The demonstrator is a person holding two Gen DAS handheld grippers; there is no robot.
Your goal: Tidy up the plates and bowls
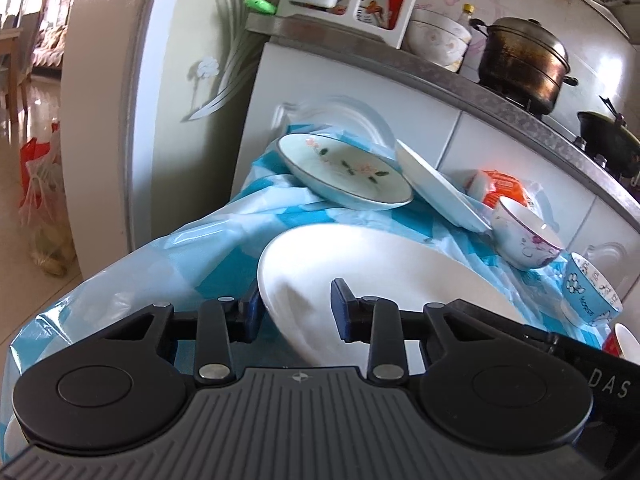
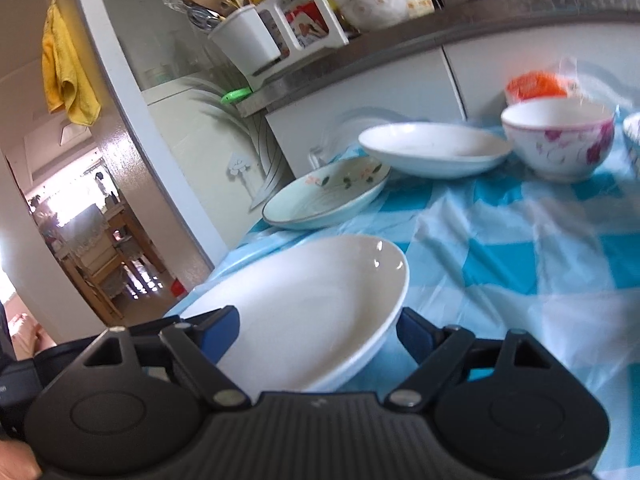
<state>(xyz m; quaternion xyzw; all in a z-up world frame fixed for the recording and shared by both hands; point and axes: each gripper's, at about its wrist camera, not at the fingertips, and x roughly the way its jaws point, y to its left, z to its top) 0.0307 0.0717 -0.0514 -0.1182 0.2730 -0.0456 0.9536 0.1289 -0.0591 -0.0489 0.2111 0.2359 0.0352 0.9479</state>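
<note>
My left gripper [image 1: 297, 309]: fingers parted, straddling the near rim of the large plain white ceramic plate [image 1: 372, 276], not clamped. Plate sits on the blue-and-white checked plastic bench cover [image 1: 168, 264], just ahead, tilted in view. My right gripper [image 2: 319, 330]: fingers spread wide either side of the same plate [image 2: 304, 312], gripping nothing. Behind: pale green floral dish [image 2: 326, 196], shallow white dish [image 2: 434, 148], white bowl with purple flowers [image 2: 558, 140]. I'd say left is nearer to a grip. Readable text: "DAS" on the other gripper's body in the left view.
</note>
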